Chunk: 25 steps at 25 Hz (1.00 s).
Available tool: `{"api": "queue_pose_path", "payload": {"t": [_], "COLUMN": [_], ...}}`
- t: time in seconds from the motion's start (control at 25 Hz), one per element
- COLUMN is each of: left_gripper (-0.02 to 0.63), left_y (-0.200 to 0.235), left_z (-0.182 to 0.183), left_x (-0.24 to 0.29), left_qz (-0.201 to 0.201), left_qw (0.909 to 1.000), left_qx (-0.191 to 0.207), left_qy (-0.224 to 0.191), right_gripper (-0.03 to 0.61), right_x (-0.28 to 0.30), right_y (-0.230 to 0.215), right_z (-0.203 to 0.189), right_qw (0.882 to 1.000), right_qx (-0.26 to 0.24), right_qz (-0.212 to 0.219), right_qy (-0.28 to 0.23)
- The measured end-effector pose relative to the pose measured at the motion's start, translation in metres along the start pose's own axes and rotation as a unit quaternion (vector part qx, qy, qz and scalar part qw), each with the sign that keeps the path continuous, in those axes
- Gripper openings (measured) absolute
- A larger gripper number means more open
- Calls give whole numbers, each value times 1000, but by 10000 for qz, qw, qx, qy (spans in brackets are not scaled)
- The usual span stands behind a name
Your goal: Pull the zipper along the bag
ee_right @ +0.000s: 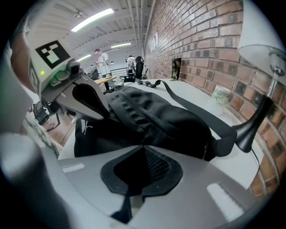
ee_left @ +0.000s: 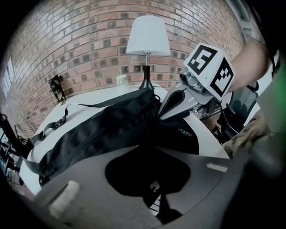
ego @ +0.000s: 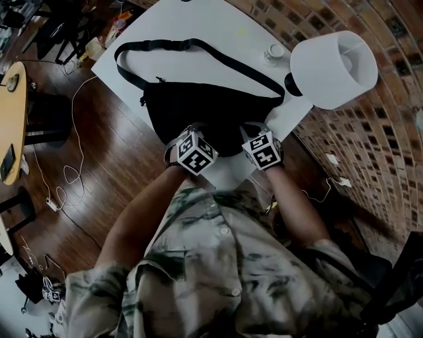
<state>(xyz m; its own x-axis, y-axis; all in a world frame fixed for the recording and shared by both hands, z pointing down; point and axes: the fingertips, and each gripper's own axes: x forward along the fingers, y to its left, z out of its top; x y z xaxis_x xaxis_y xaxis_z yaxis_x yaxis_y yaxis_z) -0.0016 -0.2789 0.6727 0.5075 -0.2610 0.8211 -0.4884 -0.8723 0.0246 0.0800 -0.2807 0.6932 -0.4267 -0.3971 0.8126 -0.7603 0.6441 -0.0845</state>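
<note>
One black waist bag [ego: 198, 105] is laid across one white table [ego: 198, 20], with its near edge at the table's front. Its single strap [ego: 198, 45] is looped behind it. One buckle [ee_left: 60, 120] is seen on that strap.

Two grippers are counted, both at the bag's near edge. The jaws of the left gripper [ee_left: 144, 147] are drawn together on the bag's dark cloth. A small pale shape is seen in the gap behind the tips, but it is too dark to be identified. The jaws of the right gripper [ee_right: 142, 146] are likewise closed on the bag, and a patch of mesh cloth is caught behind their tips. The zipper slider cannot be made out in any view.

One marker cube [ego: 195, 153] is carried on the left gripper and a second marker cube [ego: 263, 150] on the right, each printed with black-and-white squares.

One small green label [ee_left: 187, 132] is sewn on the bag; its writing is too small to be read. A white mark [ee_right: 85, 126] is printed on the bag's lower part and is partly cut off.

One lamp [ego: 334, 66] with a white shade and one patterned mug [ego: 273, 51] are stood at the table's far side, before a brick wall [ee_left: 80, 40]. Two persons [ee_right: 102, 56] are seen far off, blurred.
</note>
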Motion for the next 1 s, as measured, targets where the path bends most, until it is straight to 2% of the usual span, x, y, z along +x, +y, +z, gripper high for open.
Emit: {"api": "queue_pose_path", "payload": {"t": [0.48, 1.0], "left_gripper": [28, 28], "left_y": [43, 96], "left_z": [-33, -77], "left_x": [-34, -65], "left_qz": [-152, -226], "left_qw": [9994, 9990], "left_qx": [-206, -182], "left_qy": [-249, -351], "right_gripper": [6, 6], "right_x": [2, 1], "right_y": [-8, -17], "right_z": [-4, -8], "right_qw": [9977, 9894], "right_qx": [237, 717], "right_qz": [-596, -1209], "right_qy": [207, 358]}}
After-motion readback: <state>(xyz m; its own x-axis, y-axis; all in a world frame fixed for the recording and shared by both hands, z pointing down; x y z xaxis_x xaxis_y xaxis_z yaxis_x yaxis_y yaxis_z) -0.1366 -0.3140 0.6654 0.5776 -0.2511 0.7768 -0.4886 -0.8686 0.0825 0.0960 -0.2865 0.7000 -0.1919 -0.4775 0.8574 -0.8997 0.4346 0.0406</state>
